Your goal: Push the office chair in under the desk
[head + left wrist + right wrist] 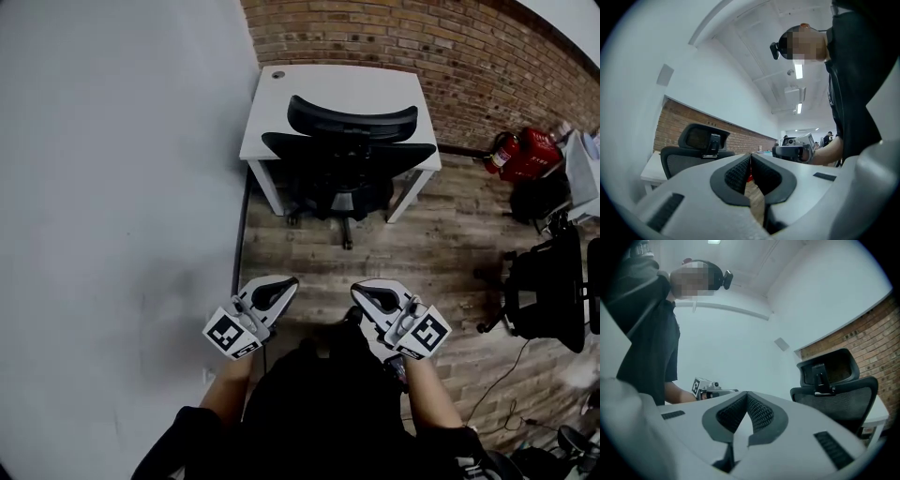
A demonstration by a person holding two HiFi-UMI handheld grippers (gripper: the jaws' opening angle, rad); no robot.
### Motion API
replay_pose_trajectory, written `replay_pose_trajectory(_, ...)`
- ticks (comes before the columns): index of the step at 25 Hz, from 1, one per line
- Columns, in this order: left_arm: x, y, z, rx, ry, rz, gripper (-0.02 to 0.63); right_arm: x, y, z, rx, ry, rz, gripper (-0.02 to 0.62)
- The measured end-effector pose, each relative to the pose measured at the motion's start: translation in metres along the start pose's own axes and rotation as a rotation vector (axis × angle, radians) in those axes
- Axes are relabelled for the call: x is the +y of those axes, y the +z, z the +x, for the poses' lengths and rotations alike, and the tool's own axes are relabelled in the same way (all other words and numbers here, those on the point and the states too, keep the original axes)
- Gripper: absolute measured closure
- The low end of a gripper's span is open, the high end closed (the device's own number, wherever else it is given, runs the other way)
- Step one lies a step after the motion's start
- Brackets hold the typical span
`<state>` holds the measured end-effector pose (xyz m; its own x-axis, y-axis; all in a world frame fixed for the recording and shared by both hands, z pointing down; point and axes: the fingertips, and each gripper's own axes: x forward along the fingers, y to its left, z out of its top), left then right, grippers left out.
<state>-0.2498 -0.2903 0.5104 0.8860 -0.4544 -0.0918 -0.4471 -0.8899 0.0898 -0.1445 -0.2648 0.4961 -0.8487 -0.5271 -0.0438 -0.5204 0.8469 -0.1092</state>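
Nearest us, the left tongs (292,279) and right tongs (357,289) hang side by side just in front of the body. Both are clenched tight on nothing, pads meeting with only air between them. They are well apart from the chair (347,155), with a strip of bare floor (309,248) between.

Beyond that, the chair sits at the table's (328,89) near edge, centred between the two near corners. Its seat looks tucked below the top, and one base leg (347,236) pokes out toward us. We judge it is mostly in already, so what remains is a check, or one last nudge.

If a nudge is needed, we'd set the closed tongs flat on the backrest (349,150), one toward each end. We'd press evenly so the casters roll straight and the chair doesn't swivel into a table leg.

The chair's back is to us and its front points under the table toward the brick wall (375,33). The long axis of the backrest and headrest (352,120) runs parallel to the near edge.
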Motion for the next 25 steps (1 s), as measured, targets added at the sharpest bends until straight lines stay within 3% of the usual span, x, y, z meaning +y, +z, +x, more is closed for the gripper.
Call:
replay_pose_trajectory(5,-0.018,-0.015,-0.057,0.014,0.010,-0.016,0.591,0.057,-0.006,-0.003,0.029,-0.059,-0.016,0.588)
replay_pose_trajectory(11,-0.043,-0.019,-0.094,0.033,-0.021,0.007,0.591,0.089,-0.012,-0.019,0.065,-0.133,-0.019,0.588)
replay_pose_trajectory(18,-0.068,-0.023,-0.104,0.038,-0.020,0.023,0.591,0.114,-0.020,-0.023,0.091,-0.083,-0.042,0.588)
replay_pose_trajectory(25,-0.136,-0.036,-0.090,0.077,-0.079,-0.007,0.591,0.133,-0.027,-0.063,0.110,-0.064,-0.074,0.588)
